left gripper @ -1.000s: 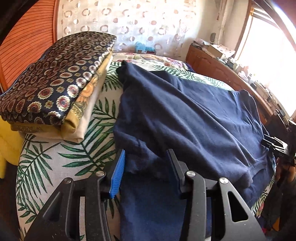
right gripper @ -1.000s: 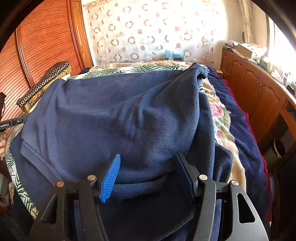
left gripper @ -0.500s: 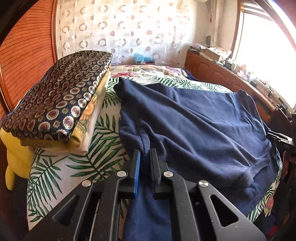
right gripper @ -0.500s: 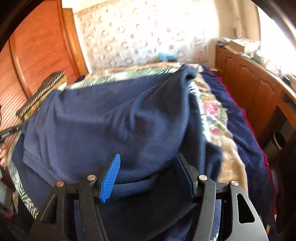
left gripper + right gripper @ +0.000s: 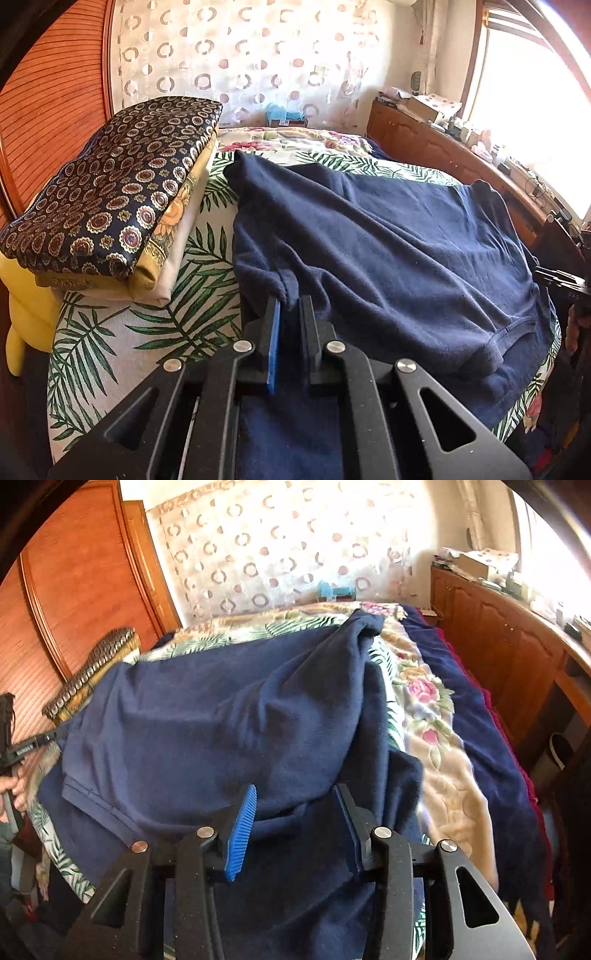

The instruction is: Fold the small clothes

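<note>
The bed (image 5: 110, 332) fills most of the room, covered in a palm-leaf print sheet with a floral blanket (image 5: 443, 775) and a dark blue one beyond it toward the wooden cabinets (image 5: 517, 657) under the window. Spread across the near end of the bed, from its left edge almost to its right, lies the navy fleece top (image 5: 388, 251), rumpled, with its near part draped over the bed's near edge and one sleeve reaching toward the far end by the patterned curtain (image 5: 258, 62). Against the bed's left edge, beside the orange wardrobe (image 5: 74, 583), sits a stack of folded fabrics (image 5: 122, 206), a dark medallion-print piece on top of yellow and cream ones, just beside the top but not touching it as far as I can see. The left tool (image 5: 290, 314) has its jaws drawn nearly together, pinching a small bunched fold of the navy top at its left side near the bed's near edge. The right tool (image 5: 295, 812) stands with its jaws wide apart over the top's right side at the near edge; fleece lies between the blue pad (image 5: 240, 830) and the black one, unclamped.
</note>
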